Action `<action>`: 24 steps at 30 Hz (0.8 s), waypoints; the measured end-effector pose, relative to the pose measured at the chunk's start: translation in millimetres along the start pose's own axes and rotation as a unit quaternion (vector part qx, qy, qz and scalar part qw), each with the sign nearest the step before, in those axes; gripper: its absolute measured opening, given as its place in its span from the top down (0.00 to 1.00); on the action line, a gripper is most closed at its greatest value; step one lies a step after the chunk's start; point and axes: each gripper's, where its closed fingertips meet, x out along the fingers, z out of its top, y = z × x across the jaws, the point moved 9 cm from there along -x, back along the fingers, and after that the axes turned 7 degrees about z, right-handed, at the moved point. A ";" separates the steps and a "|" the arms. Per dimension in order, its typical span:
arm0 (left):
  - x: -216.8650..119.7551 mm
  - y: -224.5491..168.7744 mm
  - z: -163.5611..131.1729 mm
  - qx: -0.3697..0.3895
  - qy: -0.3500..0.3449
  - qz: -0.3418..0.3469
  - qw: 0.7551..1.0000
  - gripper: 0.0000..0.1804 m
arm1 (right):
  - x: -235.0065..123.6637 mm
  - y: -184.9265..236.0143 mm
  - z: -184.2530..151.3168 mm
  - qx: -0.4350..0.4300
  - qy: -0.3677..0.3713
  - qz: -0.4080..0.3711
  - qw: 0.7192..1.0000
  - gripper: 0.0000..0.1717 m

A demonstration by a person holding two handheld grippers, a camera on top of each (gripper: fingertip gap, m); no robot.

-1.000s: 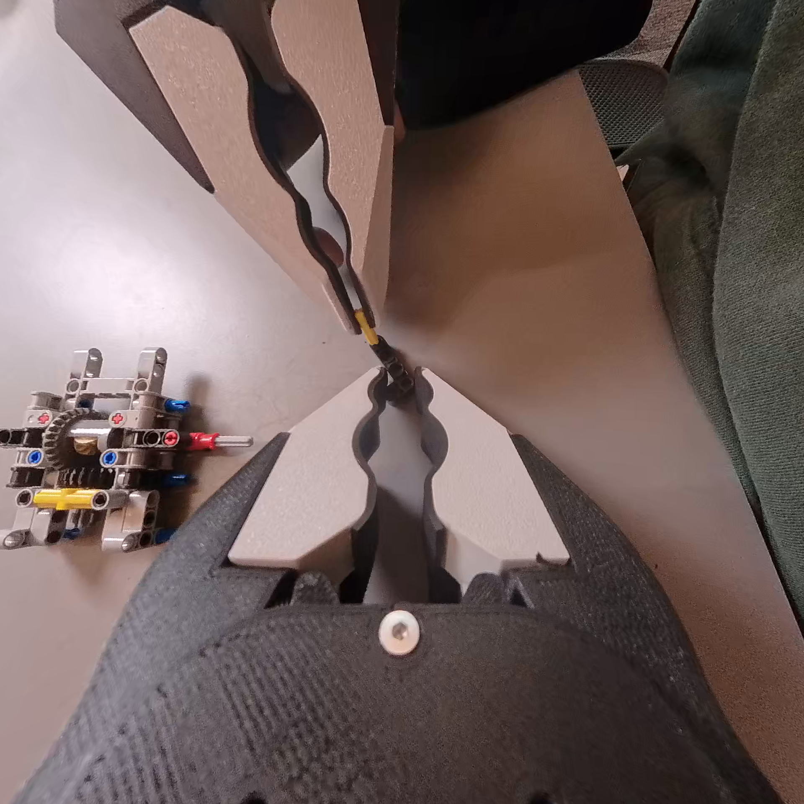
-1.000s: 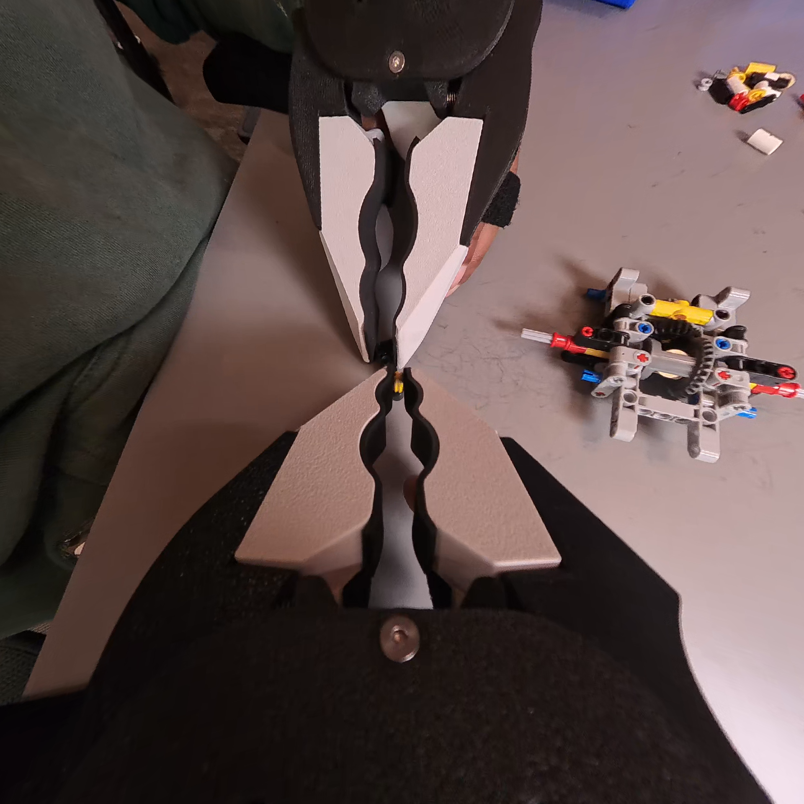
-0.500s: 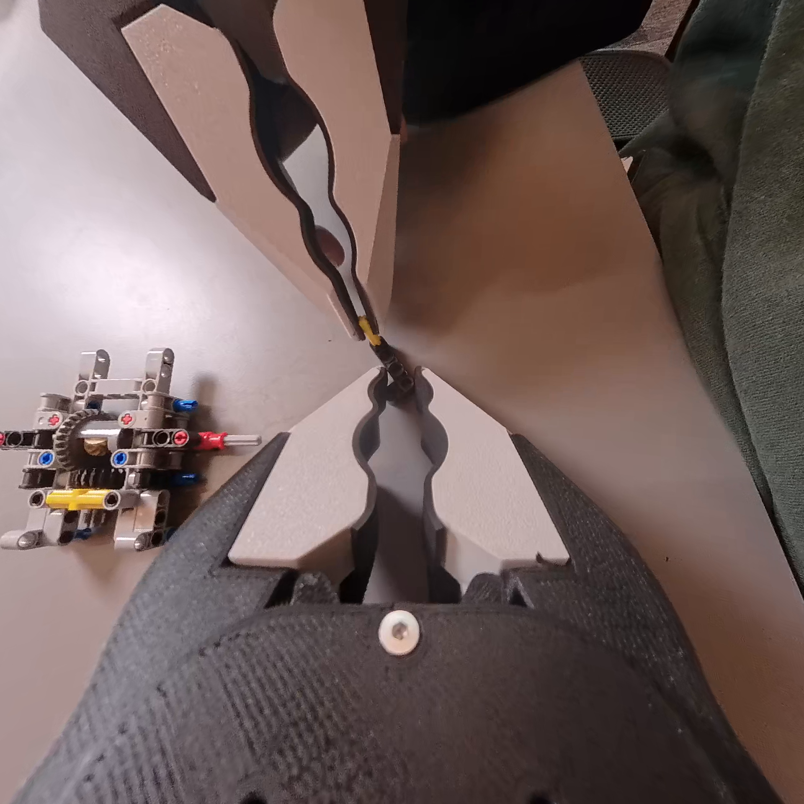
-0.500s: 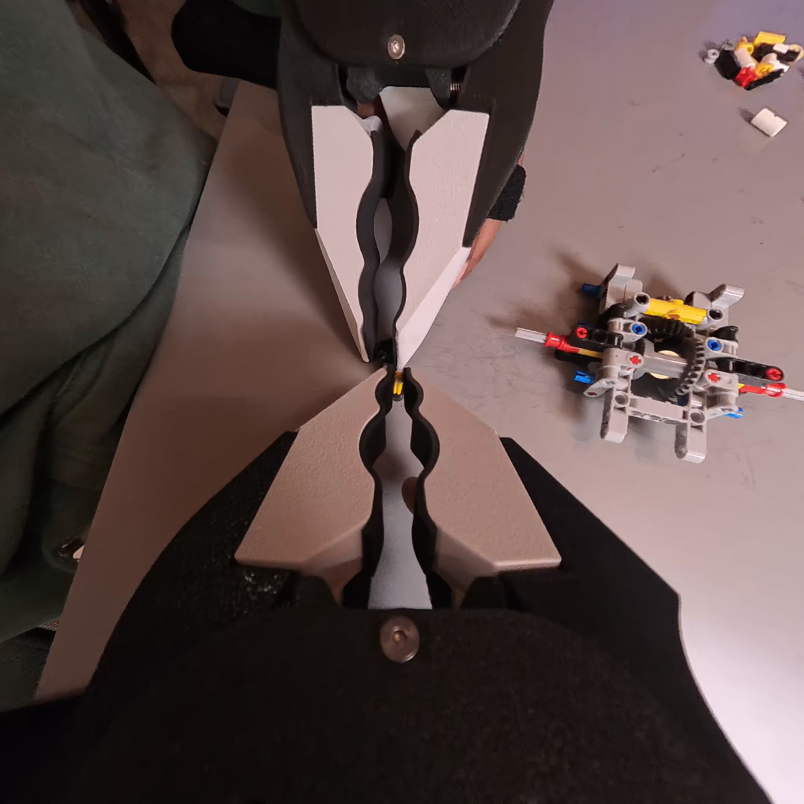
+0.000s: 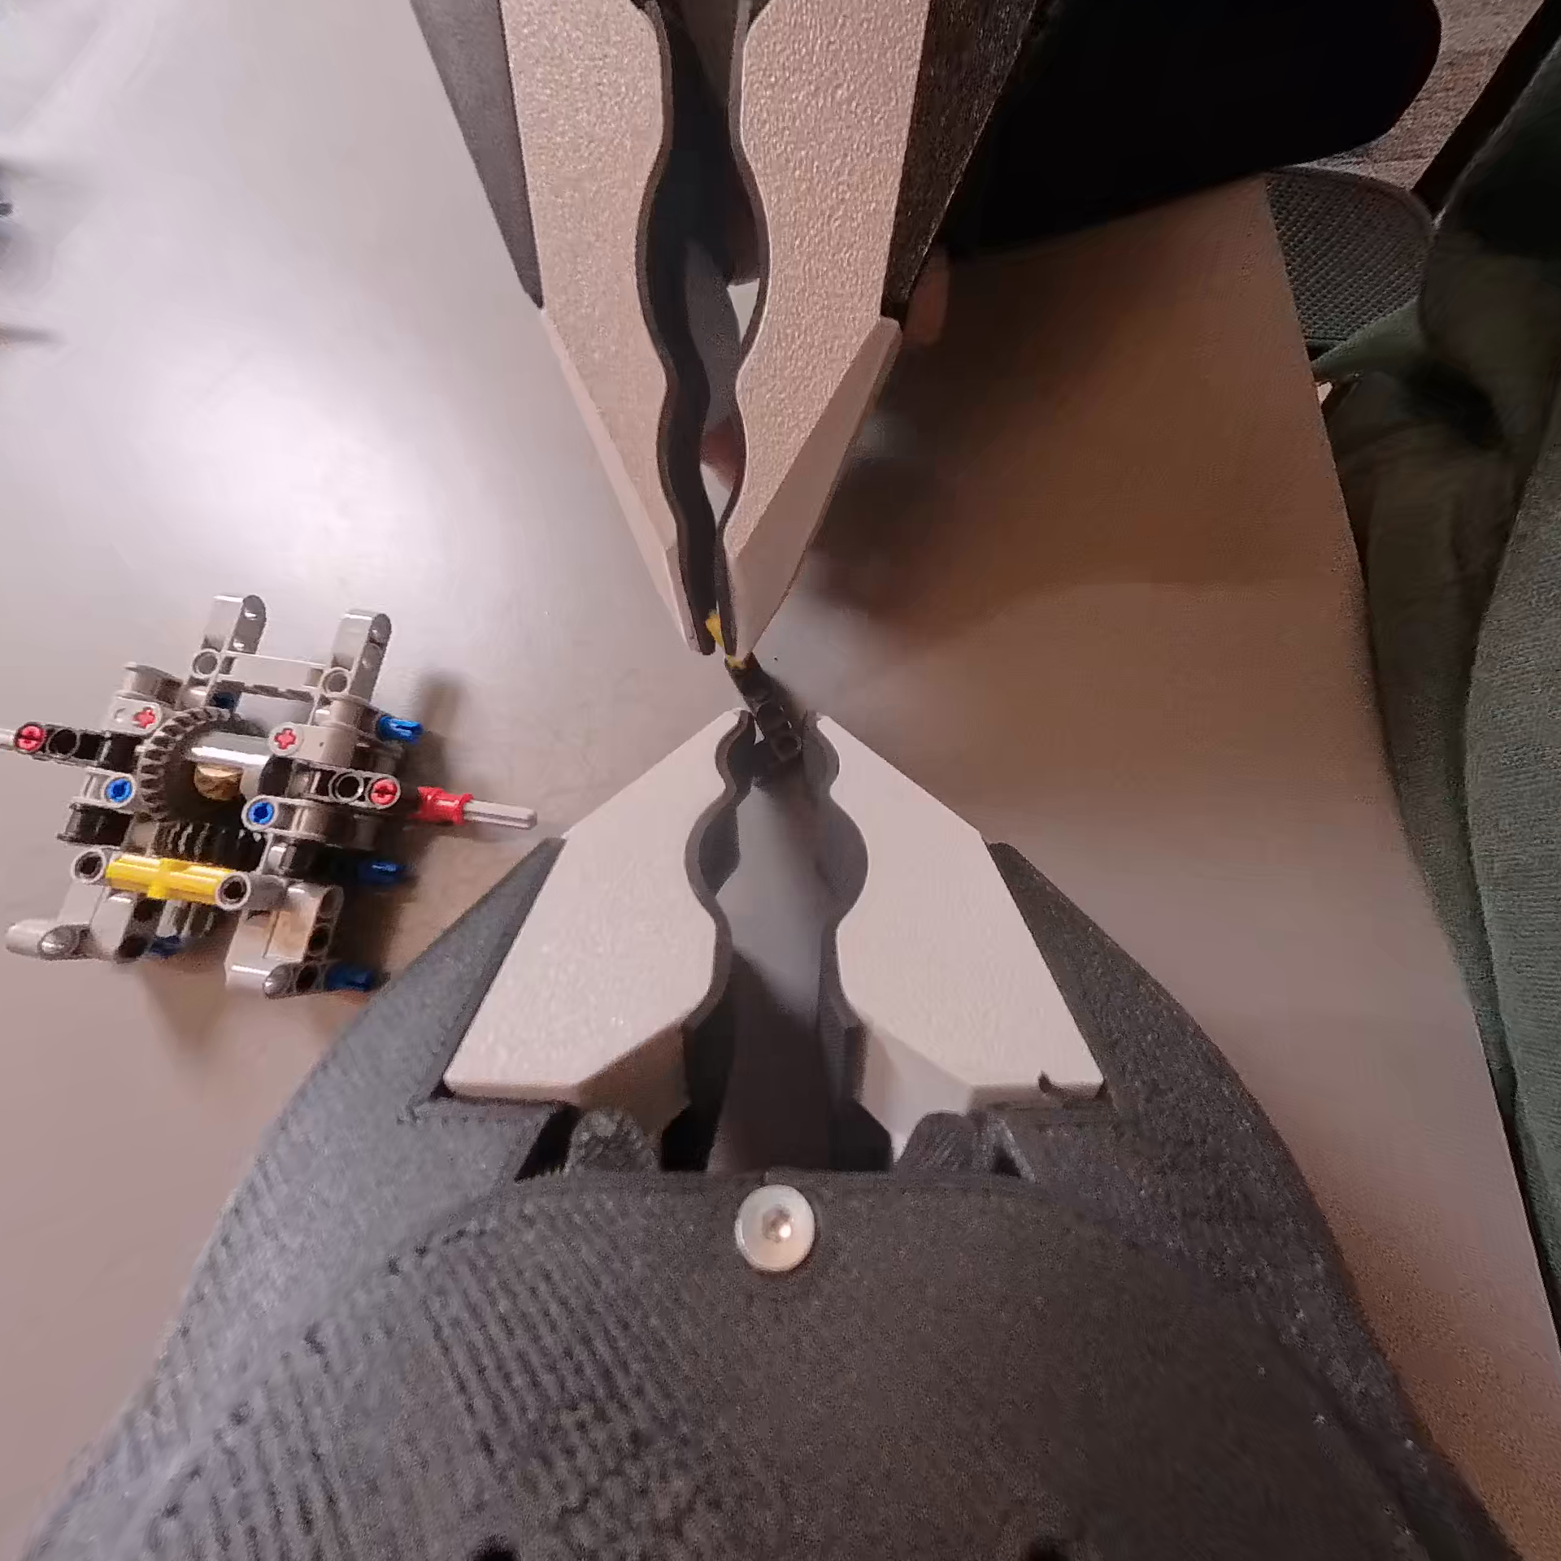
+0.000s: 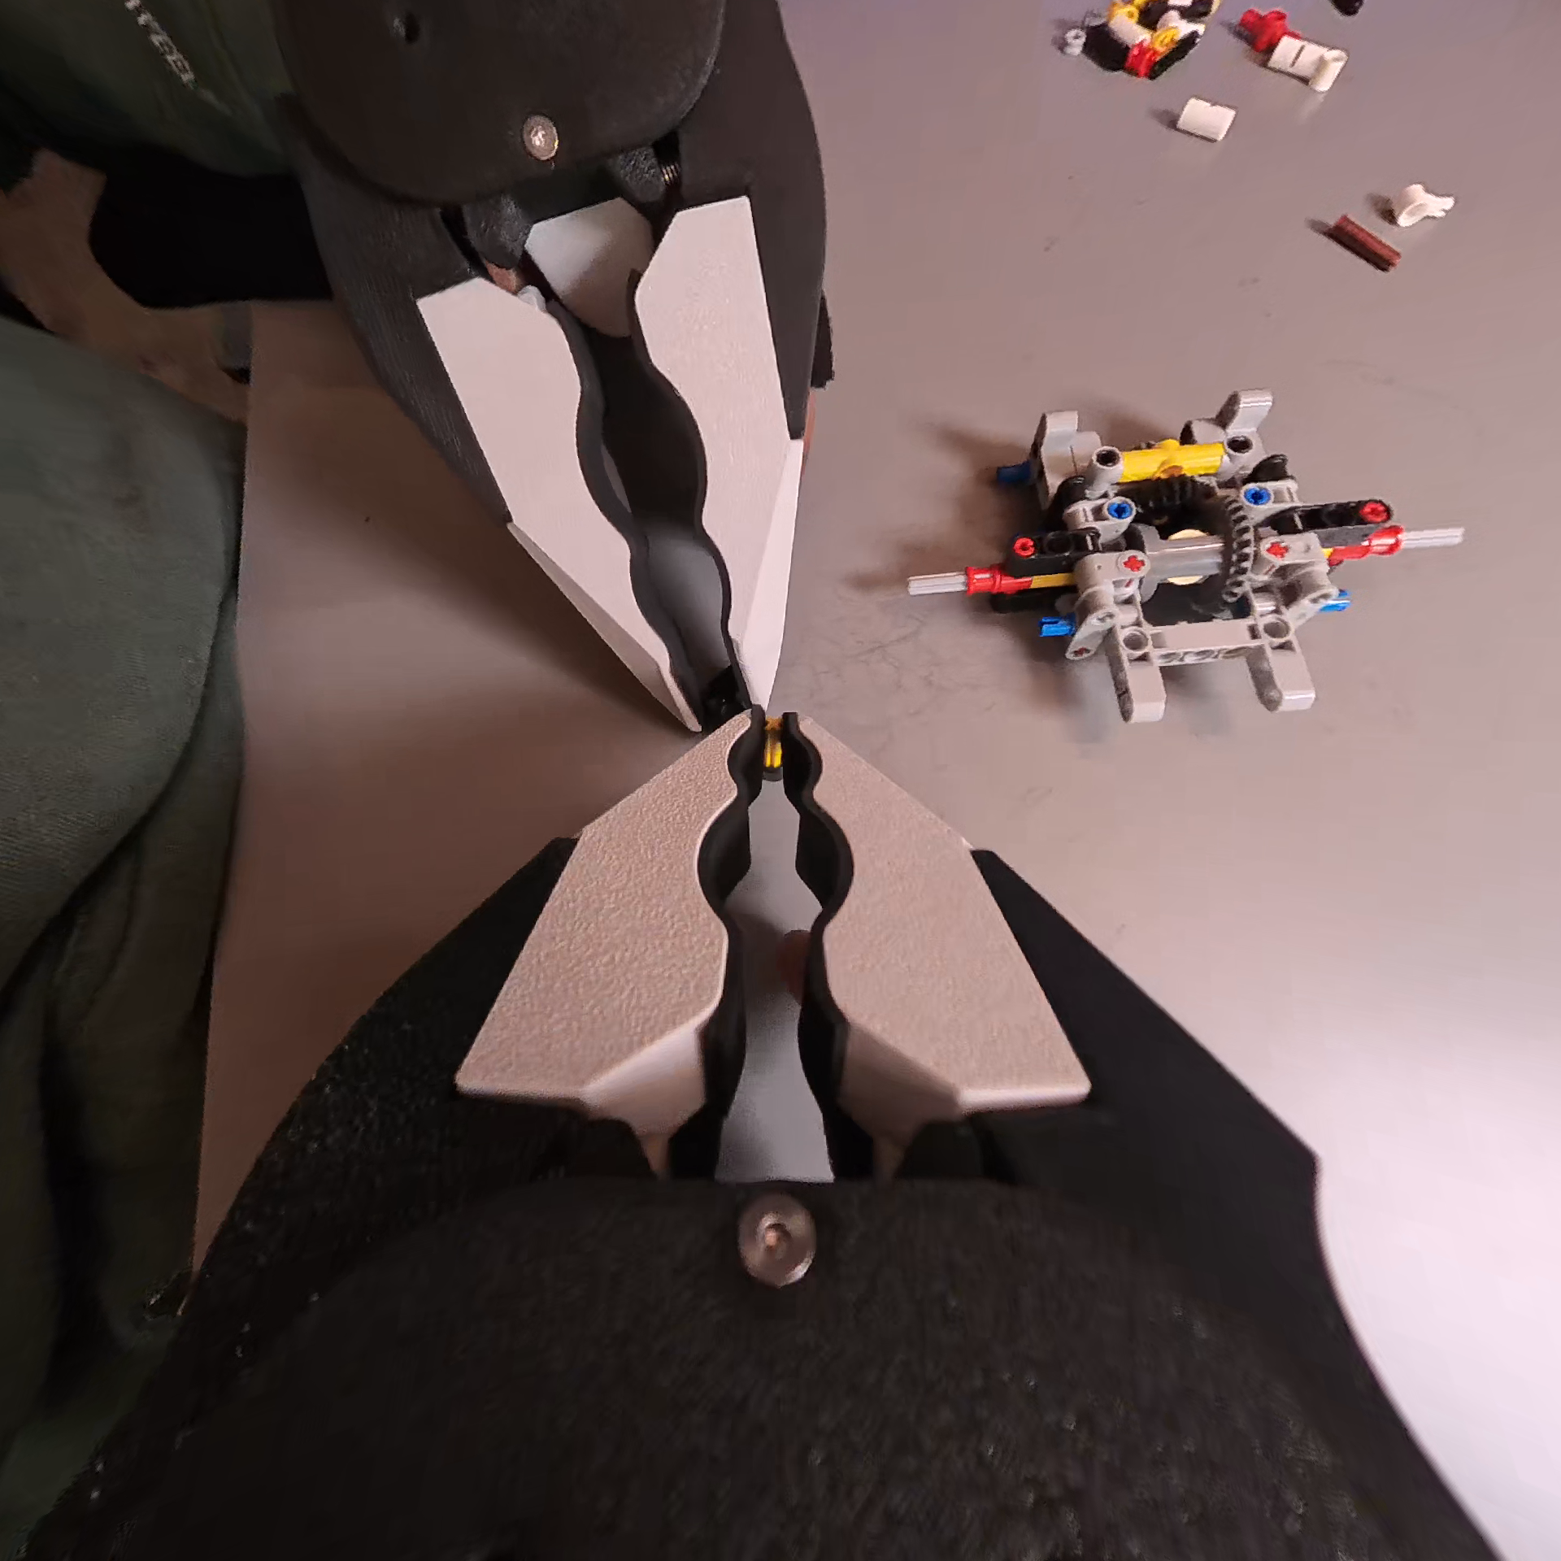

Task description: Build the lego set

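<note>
since a moment ago, your other gripper has swung more upright in the left wrist view, and the toy block model (image 5: 211,802) has slid a little to the right there. your left gripper (image 5: 773,743) is almost closed, and its two pads pinch a small black block piece (image 5: 773,718). your right gripper (image 6: 770,743) is almost closed too, and its pads squeeze a thin yellow stick piece (image 6: 770,752). the two grippers meet tip to tip, and the yellow stick touches the end of the black piece, just above the grey table (image 6: 1098,929) near its edge. the toy block model sits flat on the table, well apart from the tips. it is grey and black, with a dark gear wheel in the middle, a yellow bar, blue pegs and red pegs, and a grey rod poking out each side. far off on the table lie some loose little pieces (image 6: 1208,118), white, red, yellow and brown. no box or bin shows in either view; all the pieces lie right on the table. your green sleeve (image 6: 101,676) is beside the table edge.
</note>
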 end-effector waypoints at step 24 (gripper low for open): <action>-0.3 3.3 0.6 0.003 0.010 -0.011 1.000 0.95 | -5.5 10.1 0.2 -0.116 0.022 0.003 0.993 0.80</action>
